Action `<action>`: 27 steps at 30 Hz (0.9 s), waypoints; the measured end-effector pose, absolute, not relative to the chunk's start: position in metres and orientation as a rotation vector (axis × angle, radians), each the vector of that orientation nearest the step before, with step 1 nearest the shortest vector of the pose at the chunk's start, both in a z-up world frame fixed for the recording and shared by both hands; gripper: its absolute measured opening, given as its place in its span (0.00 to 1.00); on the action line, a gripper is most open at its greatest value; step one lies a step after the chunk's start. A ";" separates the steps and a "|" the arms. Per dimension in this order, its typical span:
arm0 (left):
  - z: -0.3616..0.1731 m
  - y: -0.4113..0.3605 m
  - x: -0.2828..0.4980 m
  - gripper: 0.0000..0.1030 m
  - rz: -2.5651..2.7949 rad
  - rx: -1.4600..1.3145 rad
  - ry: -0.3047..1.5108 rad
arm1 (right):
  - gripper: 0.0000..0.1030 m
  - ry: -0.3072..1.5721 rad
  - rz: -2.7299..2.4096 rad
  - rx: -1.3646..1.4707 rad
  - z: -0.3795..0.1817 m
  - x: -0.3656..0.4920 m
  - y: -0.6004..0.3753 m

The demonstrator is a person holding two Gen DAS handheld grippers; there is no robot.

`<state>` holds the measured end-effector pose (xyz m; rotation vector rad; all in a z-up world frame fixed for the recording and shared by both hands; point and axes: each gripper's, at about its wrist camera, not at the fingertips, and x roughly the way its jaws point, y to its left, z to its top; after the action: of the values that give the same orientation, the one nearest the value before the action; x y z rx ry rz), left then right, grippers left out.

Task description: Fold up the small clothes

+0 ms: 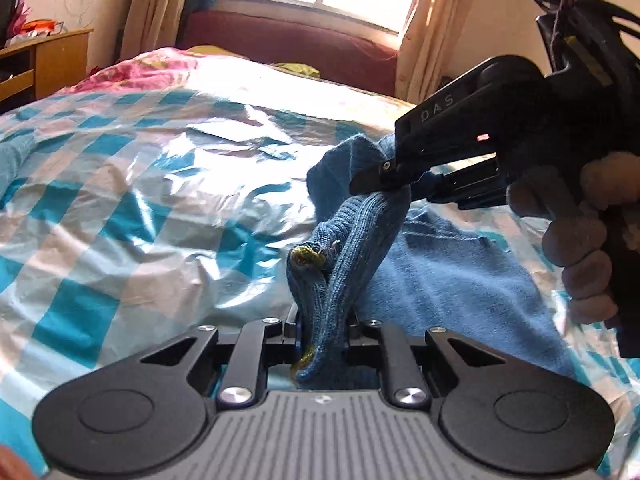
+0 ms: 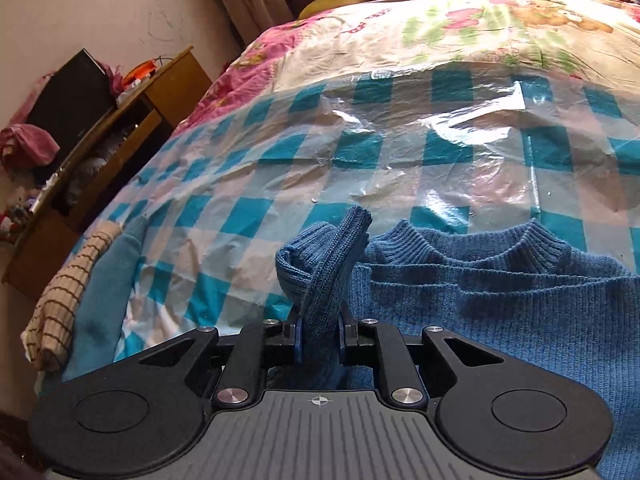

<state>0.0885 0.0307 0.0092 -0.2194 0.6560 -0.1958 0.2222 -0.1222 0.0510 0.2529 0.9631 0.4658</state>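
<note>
1. My left hand-held gripper is clamped on a bunched fold of the blue knit sweater, low centre of the left wrist view.
2. My right hand-held gripper pinches a ribbed sleeve of the same sweater, low centre of its own view; in the left wrist view it enters from the upper right, gripping the cloth.
3. The sweater's body lies flat on the bed at lower right of the right wrist view, its collar toward the top.
4. A teal checked plastic sheet covers the bed beneath it.
5. A striped beige garment sits at the left edge, and a wooden cabinet stands beyond.
</note>
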 end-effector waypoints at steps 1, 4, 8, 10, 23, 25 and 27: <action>0.016 0.019 0.087 0.20 -0.224 -0.206 0.642 | 0.15 0.946 0.461 0.263 0.056 0.220 -0.136; 0.033 -0.016 0.089 0.20 -0.328 -0.174 0.626 | 0.15 0.907 0.435 0.300 0.067 0.216 -0.175; 0.040 -0.074 0.095 0.20 -0.447 -0.110 0.614 | 0.15 0.875 0.380 0.343 0.071 0.212 -0.230; 0.036 -0.103 0.096 0.20 -0.483 -0.077 0.629 | 0.15 0.880 0.349 0.371 0.064 0.212 -0.256; 0.016 -0.182 0.091 0.21 -0.536 0.094 0.692 | 0.15 0.901 0.278 0.501 0.011 0.200 -0.340; 0.015 -0.188 0.087 0.23 -0.531 0.113 0.706 | 0.15 0.923 0.281 0.477 0.005 0.204 -0.339; 0.013 -0.192 0.082 0.31 -0.539 0.147 0.698 | 0.16 0.942 0.280 0.482 0.000 0.205 -0.340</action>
<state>0.0818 -0.1921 0.0133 0.1474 0.6977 -0.5388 0.2050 -0.3405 0.0000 0.4816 0.9422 0.2801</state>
